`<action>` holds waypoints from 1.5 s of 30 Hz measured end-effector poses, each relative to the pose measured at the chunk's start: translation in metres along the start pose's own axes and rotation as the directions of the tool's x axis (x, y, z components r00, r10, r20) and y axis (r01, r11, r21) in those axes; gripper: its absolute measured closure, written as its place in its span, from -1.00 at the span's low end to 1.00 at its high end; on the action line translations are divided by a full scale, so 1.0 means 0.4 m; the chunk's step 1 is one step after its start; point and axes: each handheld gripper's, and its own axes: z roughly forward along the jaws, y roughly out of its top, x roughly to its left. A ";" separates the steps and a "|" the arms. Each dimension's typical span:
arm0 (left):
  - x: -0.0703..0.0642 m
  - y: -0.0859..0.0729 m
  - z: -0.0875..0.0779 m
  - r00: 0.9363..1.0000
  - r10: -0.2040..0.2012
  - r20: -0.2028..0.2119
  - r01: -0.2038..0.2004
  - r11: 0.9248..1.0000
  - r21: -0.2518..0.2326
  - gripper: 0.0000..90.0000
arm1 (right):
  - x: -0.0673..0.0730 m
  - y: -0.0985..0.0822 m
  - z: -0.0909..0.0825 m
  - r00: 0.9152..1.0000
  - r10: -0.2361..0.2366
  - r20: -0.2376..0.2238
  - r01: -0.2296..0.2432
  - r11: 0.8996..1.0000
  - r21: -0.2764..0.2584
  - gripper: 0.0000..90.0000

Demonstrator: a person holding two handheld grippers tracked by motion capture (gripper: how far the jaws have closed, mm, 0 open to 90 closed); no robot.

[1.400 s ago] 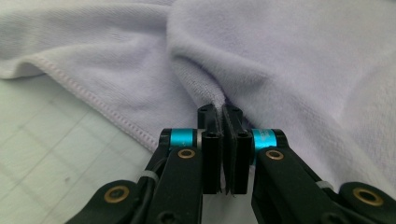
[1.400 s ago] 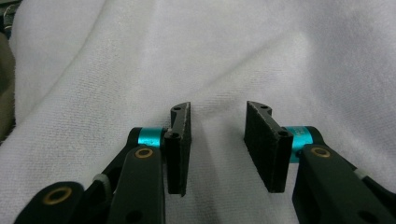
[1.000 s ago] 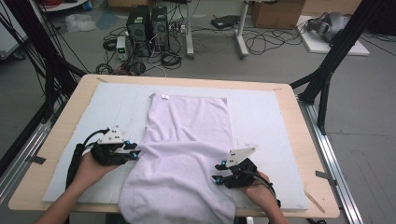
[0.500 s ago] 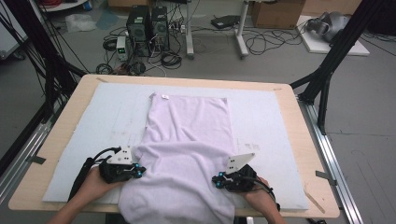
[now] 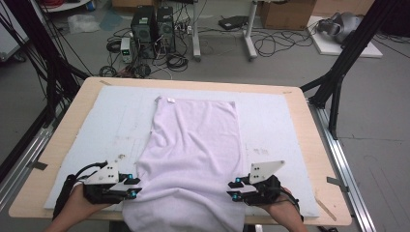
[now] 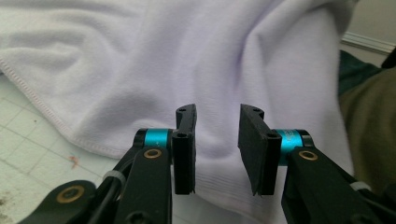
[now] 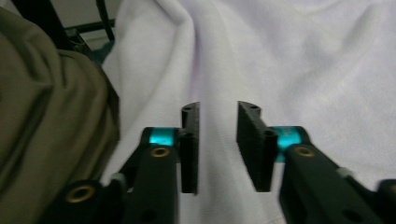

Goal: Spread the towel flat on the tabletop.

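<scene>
A pale lilac towel (image 5: 193, 154) is spread lengthwise on a white mat (image 5: 270, 121) over the table (image 5: 300, 104), its near end hanging off the table's front edge toward the person. The left gripper (image 5: 134, 186) is held just beside the towel's left hem, and the right gripper (image 5: 233, 188) just beside its right hem, both low and near the front edge.

In the left gripper view the jaws have just been opening; a gap stands between the pads (image 6: 186, 149) and no cloth is caught, the hem lying just beyond them. In the right gripper view the jaws (image 7: 217, 144) have likewise just been opening, parted and empty, with the towel ahead of them and a fold of olive clothing (image 7: 51, 121) at the side.

The step in hand is judged to be a re-gripping of the two side hems, probably for a fold. For the next move, each gripper would need to be eased inward until a hem lies between its pads, then closed, both sides being matched so the cloth is lifted evenly.
</scene>
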 end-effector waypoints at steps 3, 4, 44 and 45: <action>0.022 -0.006 0.047 1.000 -0.021 0.004 0.021 0.999 0.045 0.42 | -0.011 -0.006 0.049 1.000 -0.002 0.000 0.002 0.999 0.046 0.28; 0.027 -0.008 0.060 1.000 -0.024 0.013 0.024 0.998 0.059 0.40 | -0.013 -0.008 0.064 1.000 0.001 0.004 -0.001 0.998 0.062 0.26; 0.098 0.011 0.084 0.982 -0.036 -0.184 0.049 0.997 0.064 0.96 | -0.121 0.000 0.002 0.989 0.108 0.099 -0.108 0.994 -0.014 0.47; 0.100 0.009 0.081 0.985 -0.042 -0.168 0.052 0.997 0.054 0.95 | -0.128 -0.007 -0.001 0.986 0.117 0.121 -0.117 0.993 -0.005 0.45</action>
